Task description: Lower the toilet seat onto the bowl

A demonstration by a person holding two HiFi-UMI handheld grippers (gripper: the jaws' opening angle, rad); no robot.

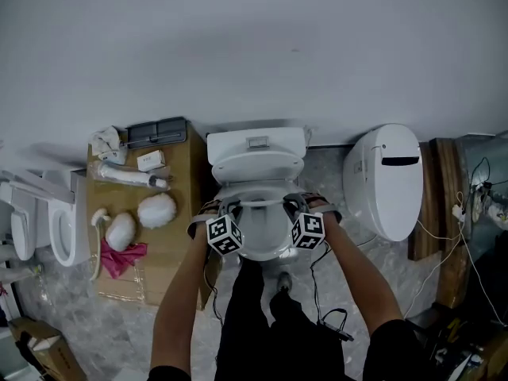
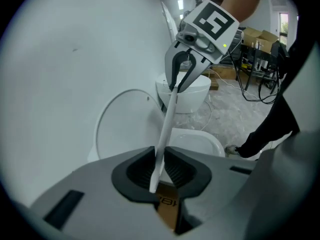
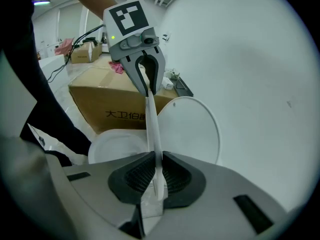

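- The white, ring-shaped plastic toilet seat [image 1: 262, 202] is at the centre of the head view. It hangs partway down between the raised white oval lid [image 1: 255, 165] above it and the white ceramic bowl [image 1: 266, 243] below, and is not yet resting on the bowl.
- The left gripper [image 2: 160, 173], at the bottom of its own view, has its dark ribbed pads pressed onto the seat's thin edge [image 2: 165, 134].
- The right gripper [image 3: 156, 176] pinches the opposite side of the rim [image 3: 151, 129] in the same way, low in its own view.
- The seat looks stiff and fairly light. It likely pivots on a hinge at the back, so it should swing down rather than need carrying.
- Its glossy, smooth plastic is probably slippery under narrow pads. If it slips it would slam onto the ceramic and might crack.
- The best hold seems to be the one shown: on the two side rims opposite each other, forward of the hinge, with the pads squarely across the thin edge.
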